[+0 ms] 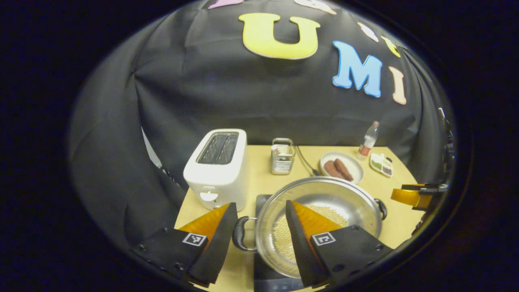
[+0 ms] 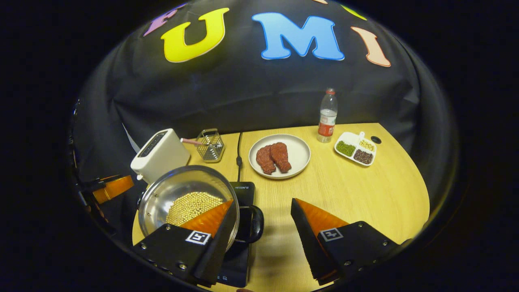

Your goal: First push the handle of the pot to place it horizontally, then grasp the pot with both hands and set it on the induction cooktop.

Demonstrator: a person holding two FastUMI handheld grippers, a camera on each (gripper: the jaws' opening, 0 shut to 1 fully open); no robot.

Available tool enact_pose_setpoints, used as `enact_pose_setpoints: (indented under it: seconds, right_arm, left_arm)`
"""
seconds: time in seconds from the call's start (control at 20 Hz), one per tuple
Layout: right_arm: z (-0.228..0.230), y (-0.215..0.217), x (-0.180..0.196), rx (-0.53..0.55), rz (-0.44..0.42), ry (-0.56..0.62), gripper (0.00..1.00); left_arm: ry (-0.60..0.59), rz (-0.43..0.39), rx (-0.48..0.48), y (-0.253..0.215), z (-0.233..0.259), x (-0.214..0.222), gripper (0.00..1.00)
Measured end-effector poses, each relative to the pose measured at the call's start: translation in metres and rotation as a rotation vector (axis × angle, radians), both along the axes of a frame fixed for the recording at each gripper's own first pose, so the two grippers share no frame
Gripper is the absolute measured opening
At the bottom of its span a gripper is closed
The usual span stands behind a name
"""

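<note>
- Staged kitchen setup in a recording booth: black cloth wall (image 2: 243,93) behind a wooden table (image 2: 365,190).
- Kitchen gear: toaster (image 2: 159,154), induction cooktop (image 2: 243,194), pot (image 2: 184,198) of beans.
- Far edge: plate (image 2: 298,152) of meat, water bottle (image 2: 327,115).

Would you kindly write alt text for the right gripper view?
The open right gripper straddles the black side handle of a steel pot of beans on the induction cooktop. Behind it, a plate of meat, toaster and bottle stand on the wooden table.
</note>
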State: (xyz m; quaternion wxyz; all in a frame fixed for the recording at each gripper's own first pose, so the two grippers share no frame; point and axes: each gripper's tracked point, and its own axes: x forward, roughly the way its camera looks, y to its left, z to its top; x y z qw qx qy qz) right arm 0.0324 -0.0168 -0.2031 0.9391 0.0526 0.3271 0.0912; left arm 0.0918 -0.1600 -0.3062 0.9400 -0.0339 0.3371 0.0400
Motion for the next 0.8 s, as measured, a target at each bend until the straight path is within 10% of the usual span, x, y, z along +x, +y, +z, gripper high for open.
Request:
enact_pose_setpoints:
  seconds: [0.8]
  right_arm:
    - [0.230, -0.224, -0.059, 0.016, -0.106, -0.526, 0.83]
  left_arm:
    - [-0.571, -0.027, 0.027, -0.290, 0.264, -0.024, 0.78]
